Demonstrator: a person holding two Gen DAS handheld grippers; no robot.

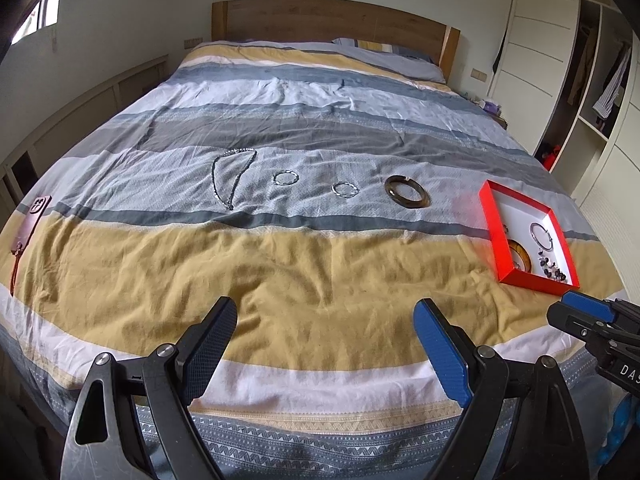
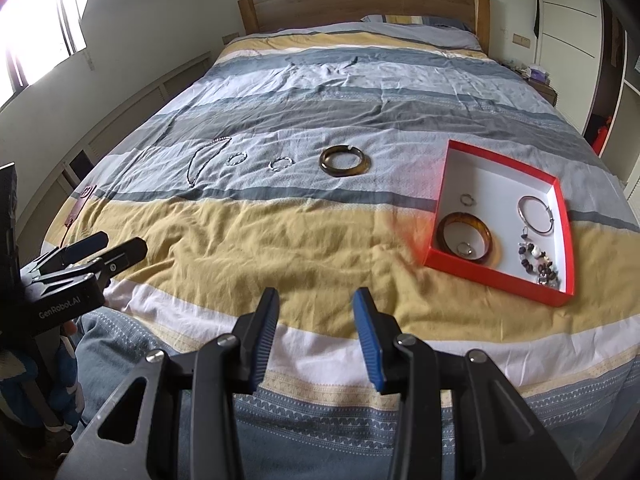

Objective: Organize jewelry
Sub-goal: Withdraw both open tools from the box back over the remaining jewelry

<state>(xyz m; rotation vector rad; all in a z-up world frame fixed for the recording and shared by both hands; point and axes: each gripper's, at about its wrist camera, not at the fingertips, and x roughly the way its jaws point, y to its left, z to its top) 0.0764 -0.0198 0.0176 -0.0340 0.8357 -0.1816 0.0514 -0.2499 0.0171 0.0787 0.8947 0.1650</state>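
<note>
A red box with a white inside lies on the bed at the right. In it are an amber bangle, a silver hoop, small rings and a beaded piece. Loose on the cover lie a dark brown bangle, two small silver bracelets and a silver chain necklace. My left gripper is open and empty above the bed's near edge. My right gripper is open and empty, near the foot of the bed.
A phone in a pink case with a strap lies at the bed's left edge. A wooden headboard and pillow are at the far end. A white wardrobe stands at the right, low cabinets along the left wall.
</note>
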